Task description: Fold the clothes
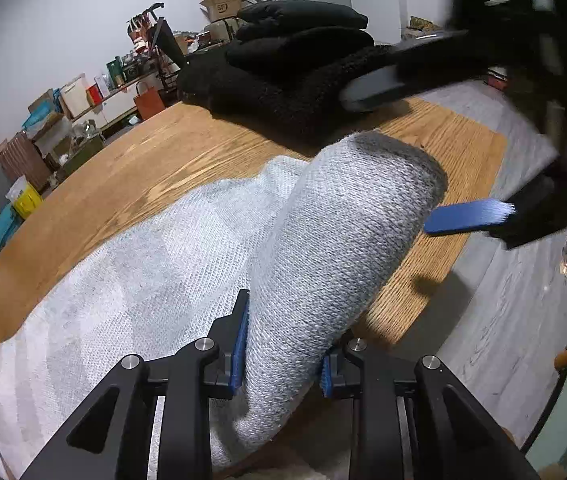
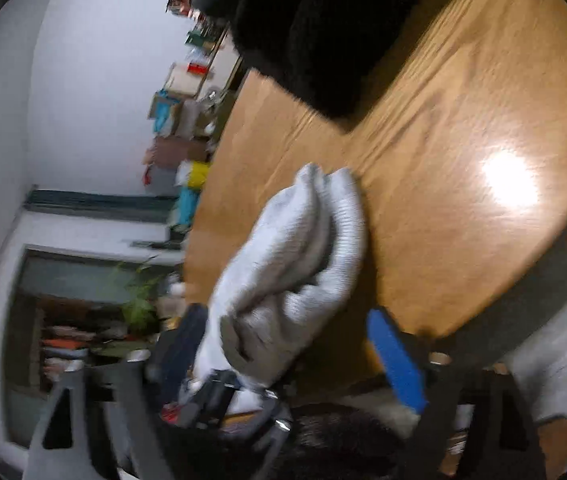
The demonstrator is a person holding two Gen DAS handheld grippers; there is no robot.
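The left gripper point(image 1: 283, 354) had its fingers point(image 1: 240, 344) closed on the grey knit garment point(image 1: 335, 248), lifting one end above the wooden surface point(image 1: 155, 168) while the rest lay flat on it. The right gripper point(image 1: 395, 156) was near, its blue-padded fingers point(image 1: 463, 216) spread wide and holding nothing. Folded black clothes point(image 1: 283, 64) lay at the far edge.

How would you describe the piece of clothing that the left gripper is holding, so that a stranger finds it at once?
Start at the round wooden table. At its far side lies a pile of black clothes; nearer lies a flat white cloth. The grey sock rises over that cloth, pinched between the left gripper's blue-padded fingers. Only it is lifted, and its tip is darker grey.
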